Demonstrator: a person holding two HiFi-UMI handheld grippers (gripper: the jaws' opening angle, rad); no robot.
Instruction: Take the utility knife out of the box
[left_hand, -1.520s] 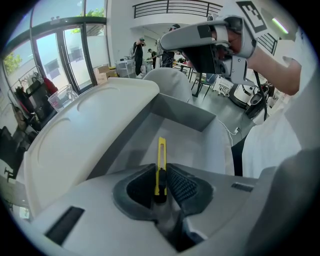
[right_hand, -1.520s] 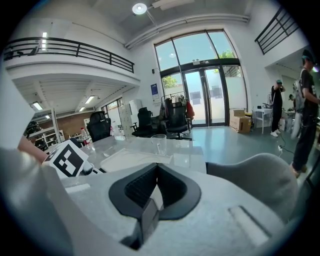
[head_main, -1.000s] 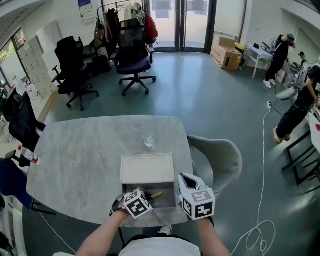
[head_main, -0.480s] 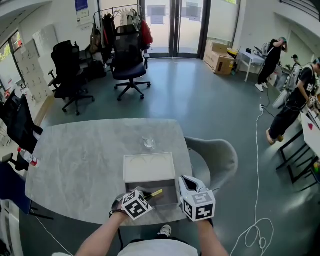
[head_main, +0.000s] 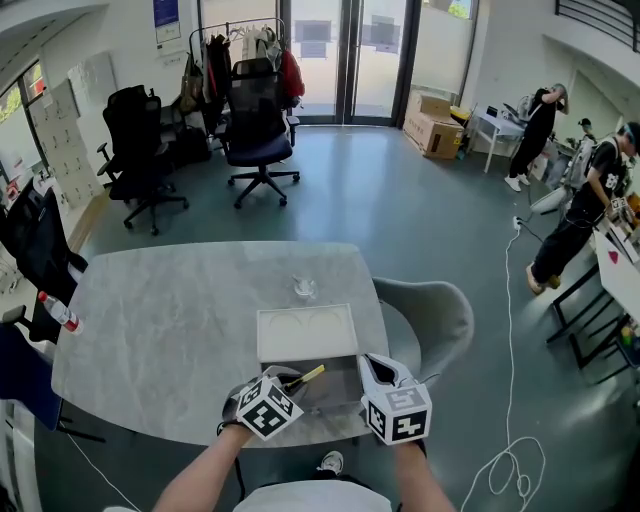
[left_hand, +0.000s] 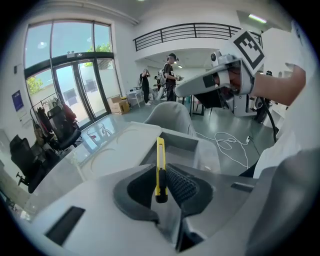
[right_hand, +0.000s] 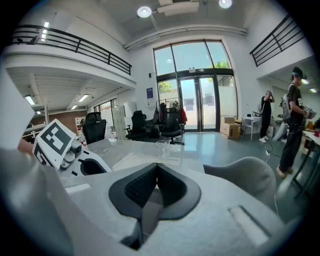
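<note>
Grey marbled tabletop (head_main: 150, 330), smooth and matt with rounded corners, stands in a bright hall with glass doors and office chairs behind. Near its front edge we see a shallow white box (head_main: 340, 398) of stiff card, its lid (head_main: 305, 335) folded back flat and marked with two faint curved impressions.

The left gripper (head_main: 285, 380) pinches the utility knife (head_main: 306, 376) — a slim yellow plastic bar with a black slider — by its rear end. In the left gripper view the ribbed dark pads (left_hand: 181, 185) press on either side of the handle, and the front end points out over the open box.

We judge the knife lifted off the box floor but not yet carried clear. It hangs over the near part of the box, touching nothing but the pads. The grasp and the lift thus look done. What remains is to bring the knife past the box wall and, presumably, lay it on bare table.

The right gripper (head_main: 374, 362) hovers just beside the box's right wall, its jaws pressed together on nothing — the right gripper view shows them meeting with no gap.

A small clear glass (head_main: 304, 290) stands beyond the lid, and a grey moulded chair (head_main: 432, 312) sits at the table's right.
</note>
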